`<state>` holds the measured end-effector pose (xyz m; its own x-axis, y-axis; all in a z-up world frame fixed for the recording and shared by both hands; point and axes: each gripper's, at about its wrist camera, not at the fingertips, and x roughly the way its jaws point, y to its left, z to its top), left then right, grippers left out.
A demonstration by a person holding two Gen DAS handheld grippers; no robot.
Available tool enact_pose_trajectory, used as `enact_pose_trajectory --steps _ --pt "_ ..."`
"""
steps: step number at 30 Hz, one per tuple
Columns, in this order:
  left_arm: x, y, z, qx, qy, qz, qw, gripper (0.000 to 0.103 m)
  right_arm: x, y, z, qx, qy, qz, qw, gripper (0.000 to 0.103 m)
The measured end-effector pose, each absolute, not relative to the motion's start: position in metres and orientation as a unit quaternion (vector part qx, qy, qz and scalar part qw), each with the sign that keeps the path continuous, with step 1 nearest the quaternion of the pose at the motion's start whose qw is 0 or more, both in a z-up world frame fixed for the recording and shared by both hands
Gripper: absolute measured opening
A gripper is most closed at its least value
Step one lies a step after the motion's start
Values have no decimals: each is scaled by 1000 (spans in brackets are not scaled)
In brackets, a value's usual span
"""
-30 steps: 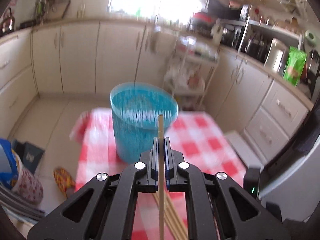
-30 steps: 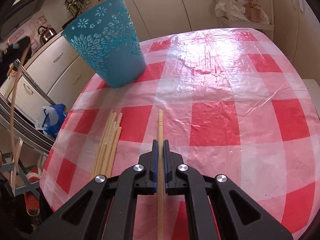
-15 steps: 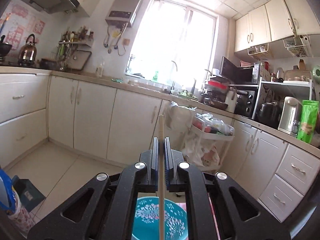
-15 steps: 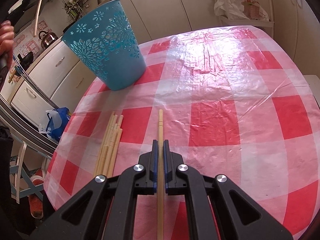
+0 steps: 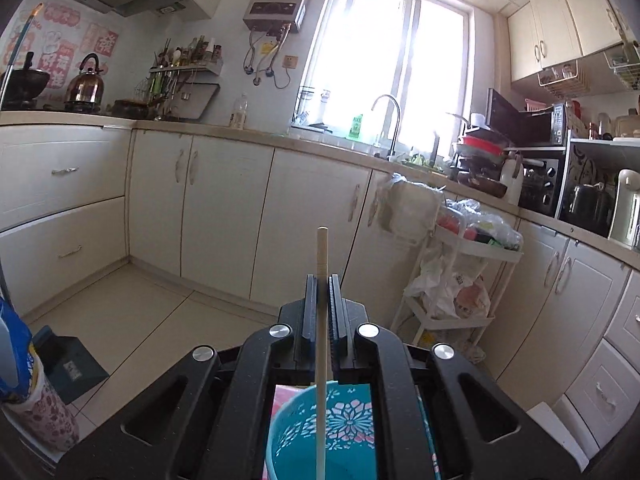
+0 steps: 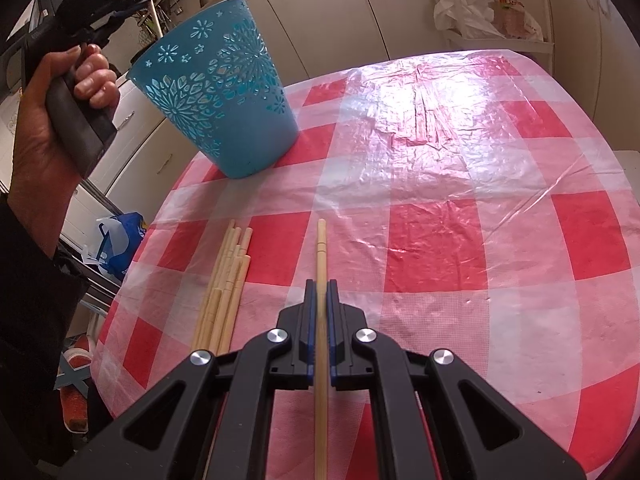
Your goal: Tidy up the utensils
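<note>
Both claws are pressed together, and each one pinches a single wooden chopstick. From its own camera the left claw (image 5: pixel 321 280) points almost level toward the kitchen cabinets (image 5: pixel 224 220) and the window (image 5: pixel 384 60); its chopstick (image 5: pixel 321 344) runs straight between the dark pads and sticks out past the tips. Directly under this claw, at the bottom edge of that view, is the open mouth of the blue basket (image 5: pixel 348 436) with a cut-out flower pattern — the lower part of the chopstick crosses in front of its rim.

The right claw (image 6: pixel 321 285) points down at the bench (image 6: pixel 520 240), which carries a red and white checked cloth under a clear plastic sheet. Its chopstick (image 6: pixel 321 320) lies along the line of the claw, with the far end over a white square of the cloth. Just to the left of it, a small bundle of loose chopsticks (image 6: pixel 226 284) rests on the bench. The blue basket stands upright at the far left part of the bench, well apart from the bundle. In this view the person's left hand (image 6: pixel 48 104) grips the handle of the other tool, raised beside the top of the basket.
</note>
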<state>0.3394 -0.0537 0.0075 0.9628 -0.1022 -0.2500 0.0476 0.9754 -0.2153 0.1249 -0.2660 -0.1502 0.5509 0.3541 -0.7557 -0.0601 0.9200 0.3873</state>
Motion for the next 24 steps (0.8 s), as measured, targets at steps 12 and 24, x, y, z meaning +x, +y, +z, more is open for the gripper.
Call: enact_pose_trajectory --steps 12,24 --pt "315 -46 -16 -78 189 -34 978 17 123 -271 -146 175 448 125 868 6" --pt "229 26 -26 -133 198 9 971 57 110 -282 -100 221 377 149 887 6"
